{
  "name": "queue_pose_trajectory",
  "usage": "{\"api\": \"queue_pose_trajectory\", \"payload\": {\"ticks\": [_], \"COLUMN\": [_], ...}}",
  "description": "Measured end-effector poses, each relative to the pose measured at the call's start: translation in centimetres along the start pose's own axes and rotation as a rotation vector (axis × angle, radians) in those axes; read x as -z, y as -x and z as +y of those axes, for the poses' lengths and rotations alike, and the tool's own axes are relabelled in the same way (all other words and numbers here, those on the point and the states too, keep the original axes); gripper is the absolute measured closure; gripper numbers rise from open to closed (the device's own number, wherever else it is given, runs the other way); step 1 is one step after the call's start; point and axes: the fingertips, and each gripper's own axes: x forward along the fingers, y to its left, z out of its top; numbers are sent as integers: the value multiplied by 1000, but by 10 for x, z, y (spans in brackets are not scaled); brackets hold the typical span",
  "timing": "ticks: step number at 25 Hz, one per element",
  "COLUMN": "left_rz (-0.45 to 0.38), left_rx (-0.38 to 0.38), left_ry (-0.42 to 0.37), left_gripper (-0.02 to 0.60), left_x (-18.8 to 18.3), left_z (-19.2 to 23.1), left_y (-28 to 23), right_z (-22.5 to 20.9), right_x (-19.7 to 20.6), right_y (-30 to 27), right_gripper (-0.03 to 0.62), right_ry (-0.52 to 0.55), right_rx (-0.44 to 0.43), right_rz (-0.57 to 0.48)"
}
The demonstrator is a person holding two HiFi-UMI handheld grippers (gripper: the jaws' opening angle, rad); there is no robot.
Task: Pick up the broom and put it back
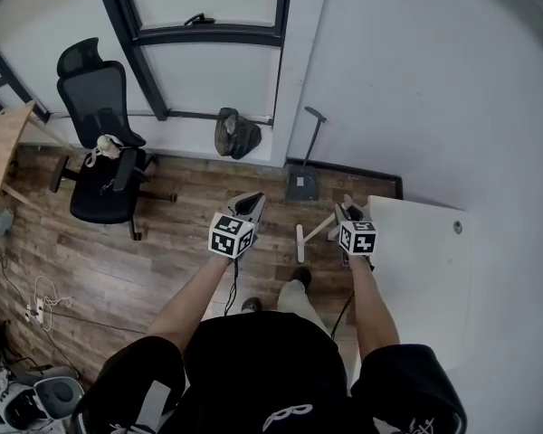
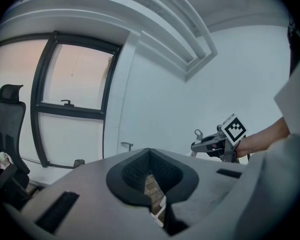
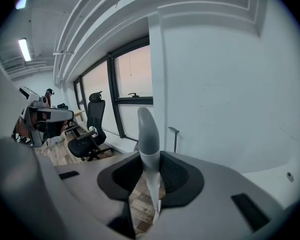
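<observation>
The right claw (image 3: 151,180) grips the broom (image 3: 146,131) just below its grey handle tip, letting the shaft hang toward the wooden floor (image 1: 163,269) for carrying back, likely beside the dustpan (image 1: 302,184), while the left claw (image 2: 150,178) seems clenched and empty.

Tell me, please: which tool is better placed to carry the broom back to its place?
Right. The right tool is closed on the broom handle, which stands up between its jaws. The left tool holds nothing.
</observation>
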Motion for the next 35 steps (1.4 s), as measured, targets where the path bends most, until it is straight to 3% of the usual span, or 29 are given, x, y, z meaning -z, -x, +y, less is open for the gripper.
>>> {"api": "queue_pose_trajectory", "payload": {"ticks": [19, 35], "left_rz": [-121, -168], "left_rx": [10, 5], "left_ry": [-40, -48], "left_gripper": [565, 565], "left_x": [-81, -107], "left_z": [-13, -30], "left_y": [24, 24], "right_z": [17, 8], "right_x": [-126, -154], "right_y": [59, 84], "right_gripper": [479, 479], "right_ry": [57, 77], "right_rx": [-74, -94], "right_rz": [-234, -299]}}
